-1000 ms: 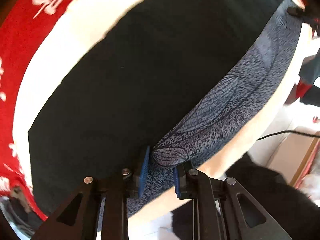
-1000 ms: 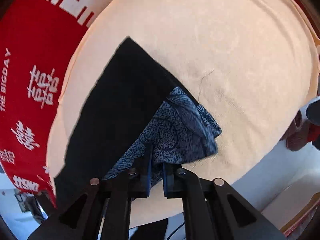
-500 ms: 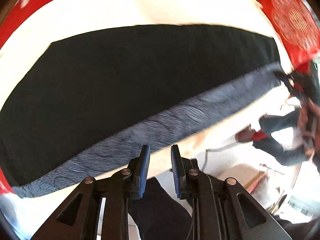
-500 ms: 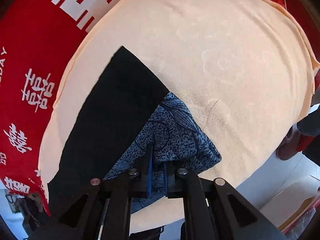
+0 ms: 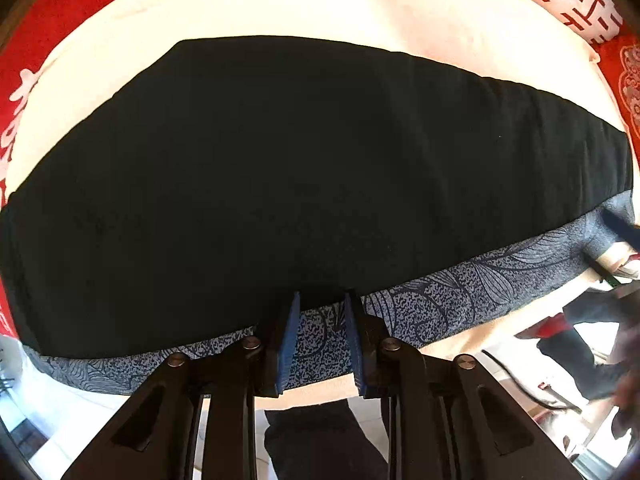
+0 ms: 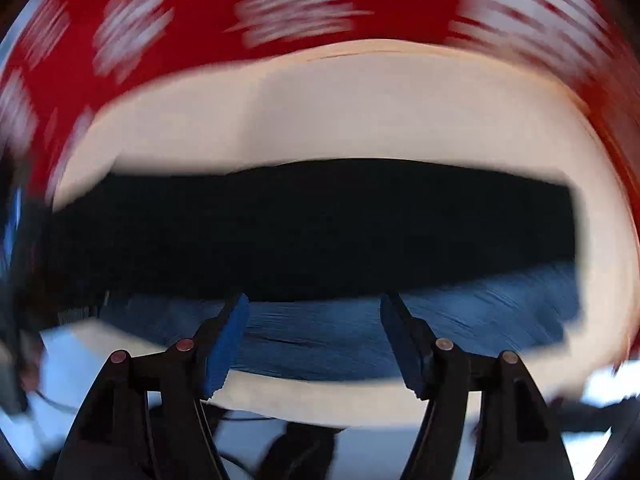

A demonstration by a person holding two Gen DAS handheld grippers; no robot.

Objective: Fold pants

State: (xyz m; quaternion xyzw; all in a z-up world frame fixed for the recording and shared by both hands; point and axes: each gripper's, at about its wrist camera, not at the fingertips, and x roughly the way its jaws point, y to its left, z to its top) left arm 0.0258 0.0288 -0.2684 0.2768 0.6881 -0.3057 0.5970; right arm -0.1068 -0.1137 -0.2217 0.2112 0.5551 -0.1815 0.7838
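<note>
Though long and flat, pants (image 5: 304, 176) read as light, limp cloth: no stiffness, best taken by the patterned edge (image 5: 460, 300) or a corner. They lie on the cream sheet (image 5: 320, 4), spreading ahead of both claws. Left claw (image 5: 320, 312): narrow gap, pads astride that edge, not visibly pinching. Right claw (image 6: 314, 312): jaws just spread wide, nothing gripped.

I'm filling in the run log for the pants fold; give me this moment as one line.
pants: flat on cream cloth | left gripper: jaws slightly apart over patterned edge | right gripper: just opened wide, empty
</note>
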